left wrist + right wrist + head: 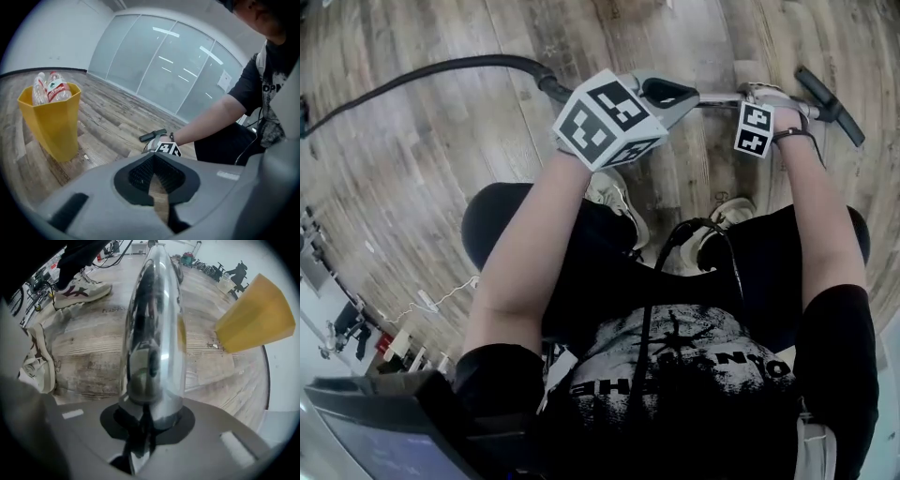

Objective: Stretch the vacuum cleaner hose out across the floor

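The black vacuum hose (441, 67) curves over the wooden floor from the far left and passes out of sight behind my left gripper's marker cube. My left gripper (670, 94) points right, its jaws shut (157, 180) with only floor showing through their gap. A chrome wand (717, 98) runs right from there to the black floor nozzle (830, 105). My right gripper (757, 97) points down and is shut on the chrome wand (152, 324), which fills the right gripper view. The left gripper view shows the nozzle (152, 136) beyond the right gripper's cube.
A yellow bin (51, 122) holding plastic bottles (49, 86) stands on the floor, and it also shows in the right gripper view (255, 317). The person's shoes (619, 197) are planted just behind the wand. A black cable (675, 234) hangs from the chest.
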`<state>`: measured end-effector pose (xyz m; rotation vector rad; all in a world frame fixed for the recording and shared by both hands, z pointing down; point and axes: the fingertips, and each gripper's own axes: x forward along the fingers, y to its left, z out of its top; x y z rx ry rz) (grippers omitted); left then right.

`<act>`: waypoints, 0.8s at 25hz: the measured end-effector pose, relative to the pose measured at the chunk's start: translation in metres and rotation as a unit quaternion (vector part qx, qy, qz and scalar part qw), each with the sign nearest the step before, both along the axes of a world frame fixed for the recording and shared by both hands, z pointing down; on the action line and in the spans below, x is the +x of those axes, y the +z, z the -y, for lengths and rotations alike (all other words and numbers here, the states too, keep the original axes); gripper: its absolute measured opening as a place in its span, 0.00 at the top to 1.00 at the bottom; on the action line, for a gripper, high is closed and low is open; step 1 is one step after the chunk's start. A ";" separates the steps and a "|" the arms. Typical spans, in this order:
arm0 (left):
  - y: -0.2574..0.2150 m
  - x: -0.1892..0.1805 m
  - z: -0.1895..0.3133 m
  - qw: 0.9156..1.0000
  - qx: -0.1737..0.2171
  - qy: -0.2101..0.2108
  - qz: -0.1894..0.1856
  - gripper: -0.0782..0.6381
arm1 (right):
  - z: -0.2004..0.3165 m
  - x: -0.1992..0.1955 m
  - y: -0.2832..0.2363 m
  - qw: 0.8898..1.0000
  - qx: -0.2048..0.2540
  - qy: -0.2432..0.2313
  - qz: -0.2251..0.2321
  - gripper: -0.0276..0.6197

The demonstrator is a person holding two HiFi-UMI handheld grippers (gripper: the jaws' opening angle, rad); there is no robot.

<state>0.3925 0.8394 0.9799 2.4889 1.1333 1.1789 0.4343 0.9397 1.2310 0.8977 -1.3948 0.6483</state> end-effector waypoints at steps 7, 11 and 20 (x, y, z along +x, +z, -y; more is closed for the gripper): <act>0.001 -0.006 0.008 0.999 0.003 -0.042 0.002 0.89 | 0.002 -0.018 0.040 1.000 -0.015 -0.007 0.024 0.83; -0.010 -0.005 0.008 0.999 0.000 -0.051 -0.003 0.89 | -0.003 -0.017 0.050 0.999 -0.043 -0.007 0.019 0.81; -0.008 -0.014 0.002 0.999 0.004 -0.038 0.005 0.89 | -0.008 -0.008 0.053 0.997 -0.055 0.050 0.018 0.62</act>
